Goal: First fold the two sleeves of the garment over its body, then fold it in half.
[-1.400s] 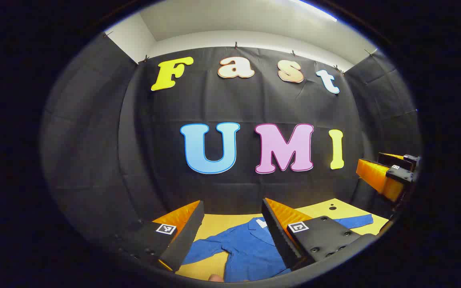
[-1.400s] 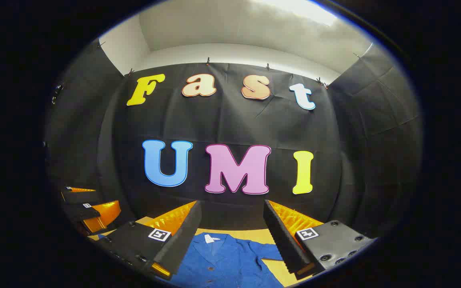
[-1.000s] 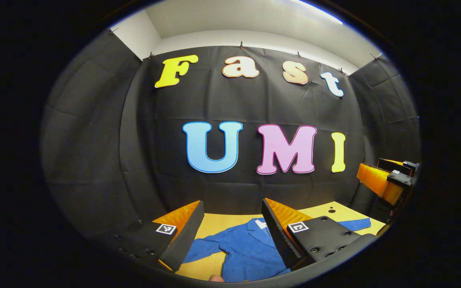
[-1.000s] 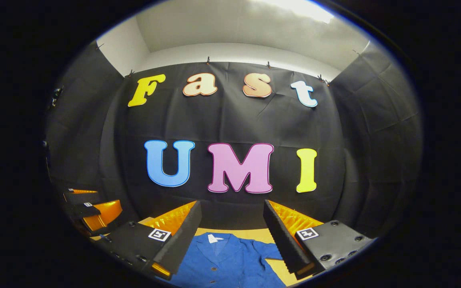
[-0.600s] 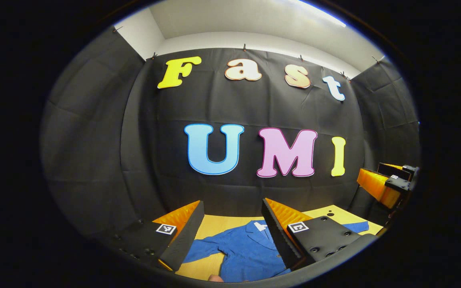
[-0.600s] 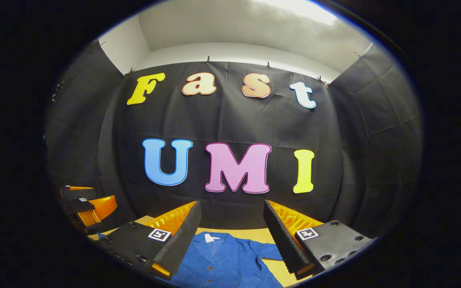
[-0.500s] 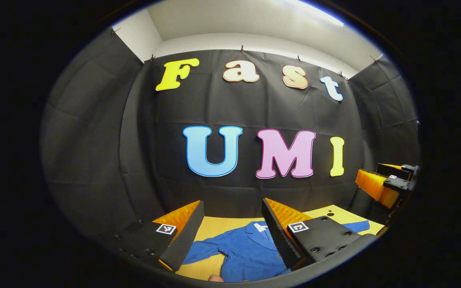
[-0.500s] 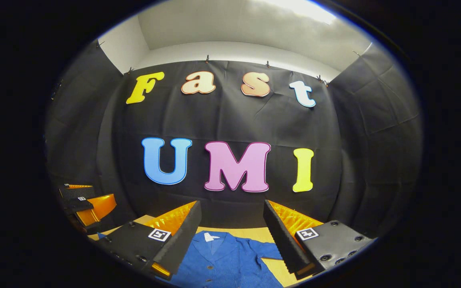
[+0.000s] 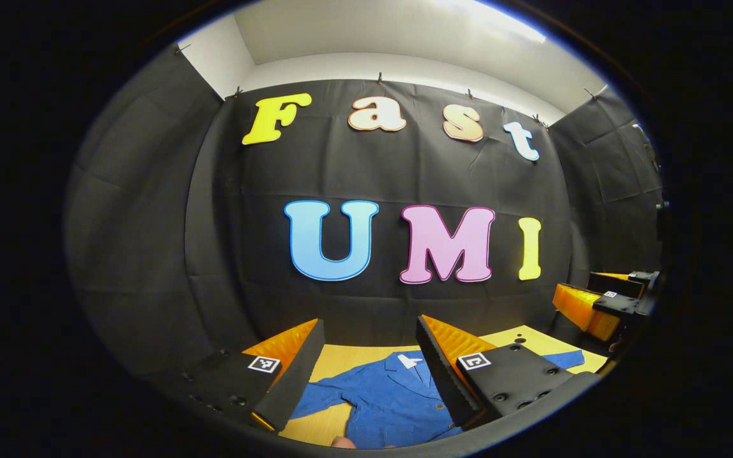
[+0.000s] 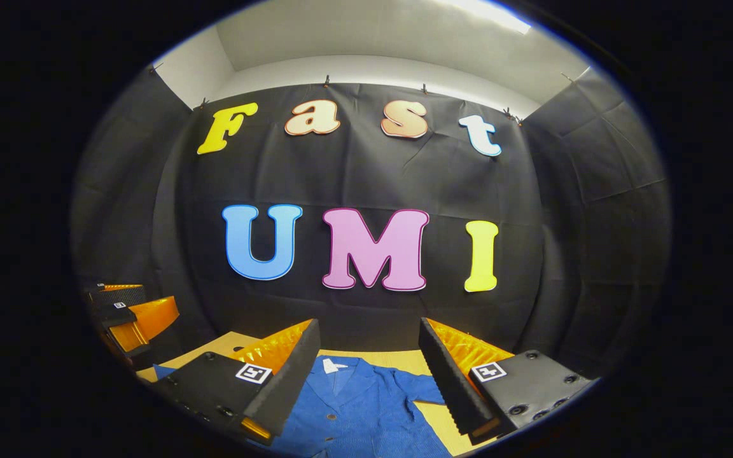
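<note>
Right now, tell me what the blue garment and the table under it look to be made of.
Blue garment: seems a woven cloth, cotton or denim-like, matte; it lies limp with soft creases, a collar and small buttons. The exact fibre cannot be told.
Table: seems wood or wood-look board, pale yellow with a dull sheen; faint lines like grain run along it, so solid wood or laminate stays open.
</note>
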Demonstrator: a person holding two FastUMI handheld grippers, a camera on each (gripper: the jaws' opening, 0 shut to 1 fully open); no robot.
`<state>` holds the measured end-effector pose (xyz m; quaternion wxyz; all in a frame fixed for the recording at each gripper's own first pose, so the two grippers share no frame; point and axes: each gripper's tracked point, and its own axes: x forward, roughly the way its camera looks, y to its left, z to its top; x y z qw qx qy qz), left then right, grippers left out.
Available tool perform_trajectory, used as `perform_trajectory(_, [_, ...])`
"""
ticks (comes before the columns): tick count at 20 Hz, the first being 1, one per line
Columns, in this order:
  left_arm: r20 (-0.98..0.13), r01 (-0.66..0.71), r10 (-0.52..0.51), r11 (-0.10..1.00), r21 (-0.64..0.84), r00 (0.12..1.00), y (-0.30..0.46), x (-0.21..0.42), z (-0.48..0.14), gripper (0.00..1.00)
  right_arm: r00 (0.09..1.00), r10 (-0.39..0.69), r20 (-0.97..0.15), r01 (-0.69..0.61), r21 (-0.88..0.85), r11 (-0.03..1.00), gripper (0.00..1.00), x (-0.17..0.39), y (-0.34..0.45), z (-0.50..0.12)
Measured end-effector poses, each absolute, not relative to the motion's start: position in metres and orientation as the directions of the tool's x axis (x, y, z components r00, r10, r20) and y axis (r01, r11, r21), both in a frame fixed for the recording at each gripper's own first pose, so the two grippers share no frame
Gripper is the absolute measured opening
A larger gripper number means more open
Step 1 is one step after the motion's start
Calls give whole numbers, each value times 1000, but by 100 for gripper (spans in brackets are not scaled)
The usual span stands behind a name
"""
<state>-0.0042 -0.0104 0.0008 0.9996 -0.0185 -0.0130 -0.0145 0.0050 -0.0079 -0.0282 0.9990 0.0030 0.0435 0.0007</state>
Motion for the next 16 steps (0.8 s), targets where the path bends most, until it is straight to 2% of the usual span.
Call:
perform_trajectory(1, [26,39,-38,999,-38,999,-13,-4,0,83,996,3,-92,-2,9,1000,98,6,-9,-30])
perform_trajectory(2, [31,55,-53,997,-46,998,-18,-5,1,83,995,4,-97,-3,13,1000,93,8,-10,-32])
perform_trajectory(3, [34,62,-60,997,-52,998,-21,-6,2,84,995,3,-102,-1,16,1000,98,9,-12,-34])
perform_trajectory(7, [27,65,-64,997,-42,998,-29,-2,0,86,993,3,-117,1,29,1000,98,13,-20,-40])
perform_trajectory(11, [16,63,-63,997,-44,998,-37,0,-3,84,989,4,-150,2,38,999,98,21,-28,-51])
perform_trajectory(12, [13,62,-62,997,-40,998,-39,2,-4,84,988,2,-157,5,46,999,93,24,-30,-53])
perform_trajectory(16, [-3,46,-46,998,-30,999,-44,6,-8,84,982,13,-189,0,70,998,93,33,-37,-67])
